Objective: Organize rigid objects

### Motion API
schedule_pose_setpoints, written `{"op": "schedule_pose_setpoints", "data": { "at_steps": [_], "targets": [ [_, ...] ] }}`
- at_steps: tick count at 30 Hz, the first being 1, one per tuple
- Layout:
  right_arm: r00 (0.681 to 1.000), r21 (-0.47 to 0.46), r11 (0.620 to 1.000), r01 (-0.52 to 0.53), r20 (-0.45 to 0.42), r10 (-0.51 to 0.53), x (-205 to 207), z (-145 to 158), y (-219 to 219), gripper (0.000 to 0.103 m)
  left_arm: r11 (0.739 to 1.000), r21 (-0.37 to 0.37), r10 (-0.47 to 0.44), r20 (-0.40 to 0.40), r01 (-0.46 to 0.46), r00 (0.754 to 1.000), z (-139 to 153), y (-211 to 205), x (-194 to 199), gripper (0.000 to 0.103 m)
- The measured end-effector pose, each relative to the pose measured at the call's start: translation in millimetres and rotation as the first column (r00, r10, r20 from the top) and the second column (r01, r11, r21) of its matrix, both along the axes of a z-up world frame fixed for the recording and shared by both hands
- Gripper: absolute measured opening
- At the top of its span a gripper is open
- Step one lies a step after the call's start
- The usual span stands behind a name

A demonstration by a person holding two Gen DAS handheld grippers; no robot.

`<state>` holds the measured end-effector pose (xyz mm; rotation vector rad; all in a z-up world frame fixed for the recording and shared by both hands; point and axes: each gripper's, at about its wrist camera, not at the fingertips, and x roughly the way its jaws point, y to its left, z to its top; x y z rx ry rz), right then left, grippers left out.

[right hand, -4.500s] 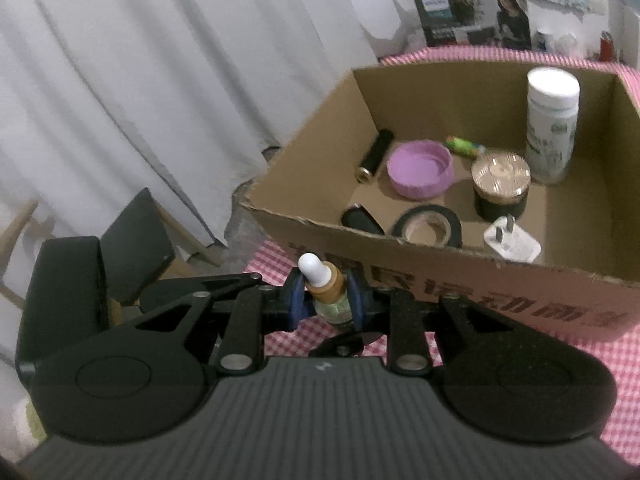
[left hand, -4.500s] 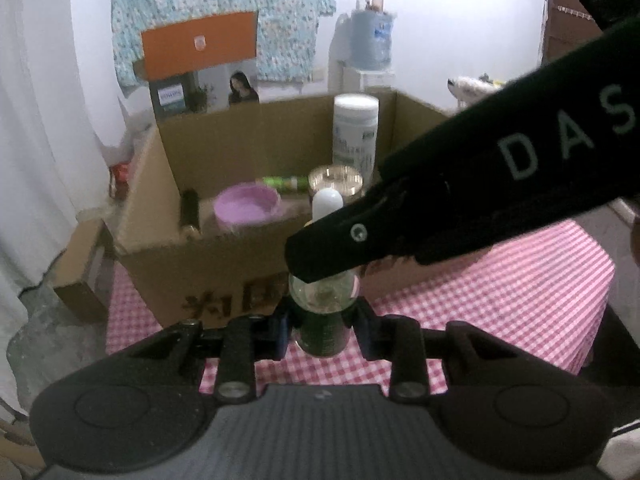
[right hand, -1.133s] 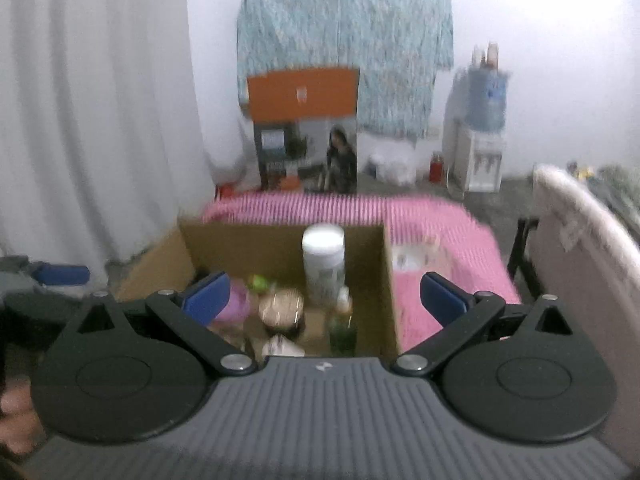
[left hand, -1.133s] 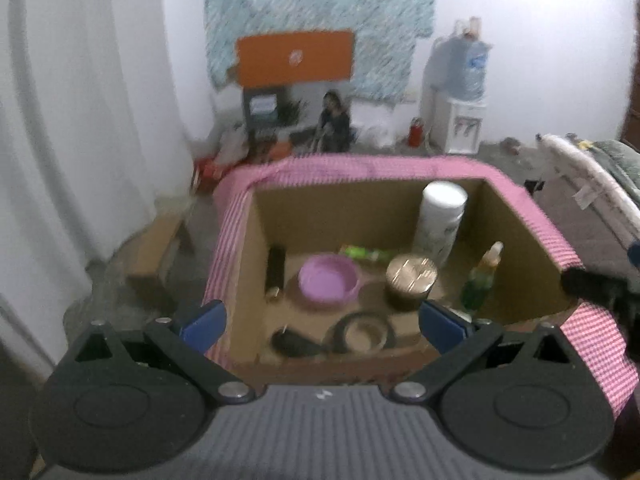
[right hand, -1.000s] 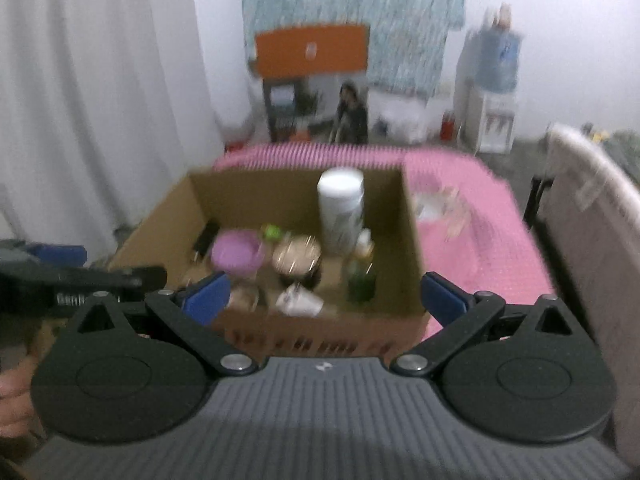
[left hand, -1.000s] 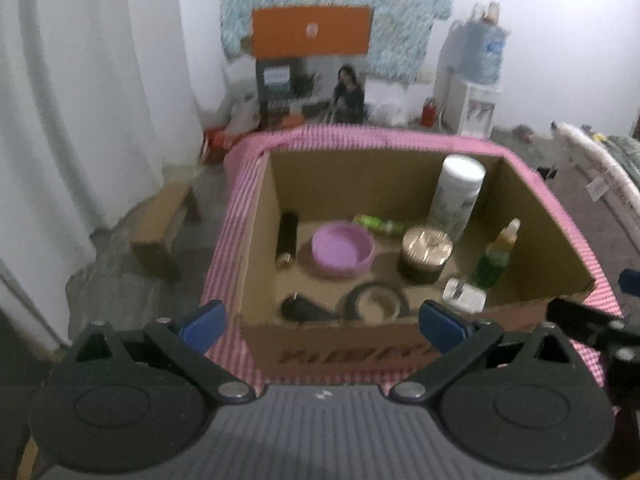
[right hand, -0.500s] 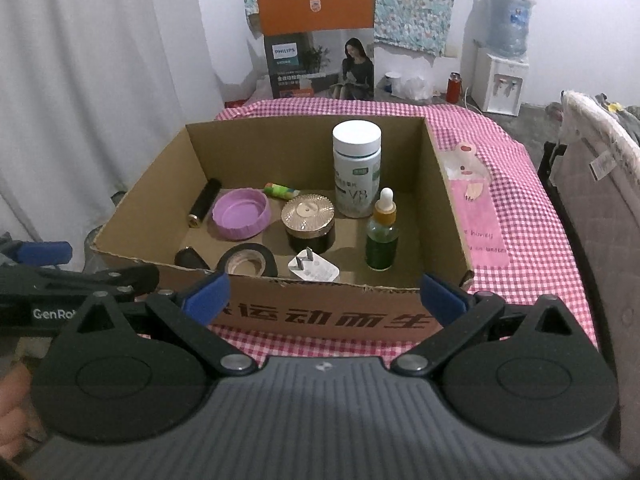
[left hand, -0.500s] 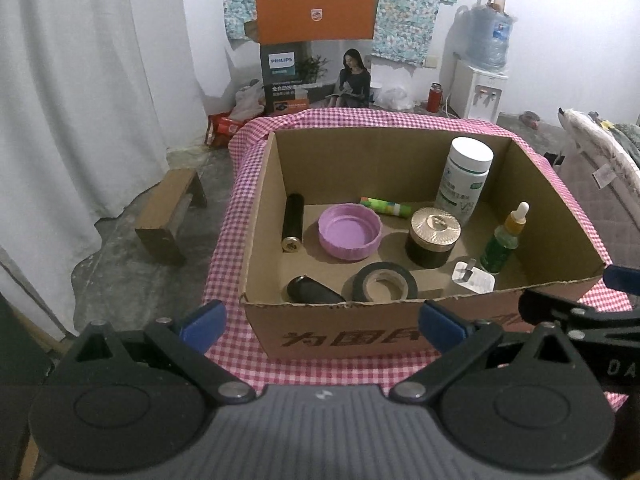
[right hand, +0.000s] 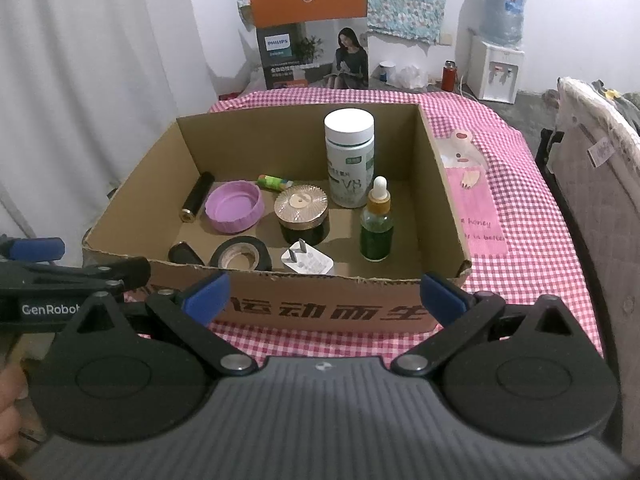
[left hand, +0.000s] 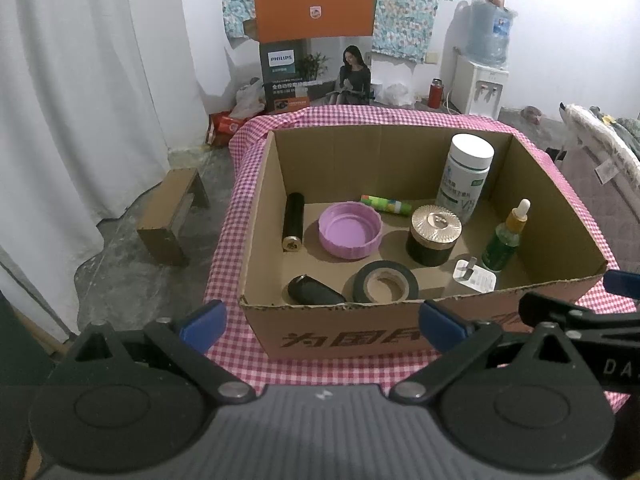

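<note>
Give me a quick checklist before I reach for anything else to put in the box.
1. Left gripper empty, jaws apart: ok.
2. Right gripper empty, jaws apart: ok.
3. Dropper bottle upright inside the cardboard box: ok.
4. White bottle upright at the back: ok.
5. Free floor space in the box, right of the dropper bottle: ok.
6. More loose rigid objects waiting on the checked tablecloth: cannot tell; only a flat pink pouch shows.

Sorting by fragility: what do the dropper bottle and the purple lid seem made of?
Dropper bottle: likely green glass, translucent and glossy, with a white, probably rubber, bulb. Purple lid: likely plastic, opaque, matte, with a ribbed rim.
</note>
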<state>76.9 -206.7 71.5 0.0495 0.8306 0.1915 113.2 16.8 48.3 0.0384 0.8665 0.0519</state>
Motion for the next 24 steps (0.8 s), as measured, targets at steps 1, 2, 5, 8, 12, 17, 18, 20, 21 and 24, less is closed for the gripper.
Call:
{"op": "schedule_pose_setpoints", "data": {
  "at_steps": [1,2,5,8,12,17,18,20,21,24],
  "targets": [
    [1.0,0.0,1.0,0.0,-0.001,0.0,0.6,-0.1,-0.1,0.102,1.0,0.001,0.0,-0.001,0.0,1.0,0.1,-0.3,-0.1,0.103],
    [1.0,-0.001,1.0,0.001,-0.001,-0.001,0.3,-0.2,-0.2,0.102,1.0,0.0,0.001,0.0,-0.001,1.0,0.1,-0.5,-0.3,0.103],
    [1.0,-0.002,1.0,0.002,0.0,-0.002,-1.0,0.3,-0.7,0.102,1.0,0.001,0.0,0.0,0.0,1.0,0.2,-0.6,-0.1,0.103],
    [1.0,-0.001,1.0,0.003,-0.001,-0.003,-1.2,0.3,-1.3,0.102,1.0,0.002,-0.001,0.0,0.001,1.0,-0.2,-0.4,-0.2,0.103],
    [1.0,-0.001,1.0,0.006,-0.003,-0.006,-2.3,0.1,-2.0,0.102,1.0,0.005,-0.003,-0.001,0.003,1.0,-0.5,-0.5,-0.5,0.102],
    [1.0,0.001,1.0,0.009,-0.006,-0.009,-3.3,-0.7,-2.3,0.102,1.0,0.006,-0.006,-0.004,0.006,1.0,-0.8,0.2,-0.5,0.102],
    [1.0,0.001,1.0,0.009,-0.007,-0.009,-3.7,-0.6,-2.5,0.102,1.0,0.006,-0.006,-0.003,0.006,1.0,-0.7,0.1,-0.5,0.102],
    [1.0,0.0,1.0,0.01,-0.007,-0.01,-4.0,-0.5,-2.8,0.102,1.0,0.007,-0.006,-0.003,0.006,1.0,-0.7,-0.1,-0.4,0.102],
    [1.0,0.0,1.0,0.009,-0.007,-0.009,-3.7,-0.6,-2.8,0.102,1.0,0.007,-0.006,-0.004,0.006,1.0,-0.7,-0.2,-0.5,0.102],
    [1.0,0.003,1.0,0.012,-0.009,-0.011,-4.2,-1.5,-3.5,0.102,1.0,0.007,-0.007,-0.005,0.007,1.0,-1.0,-0.3,-0.4,0.102]
  ]
}}
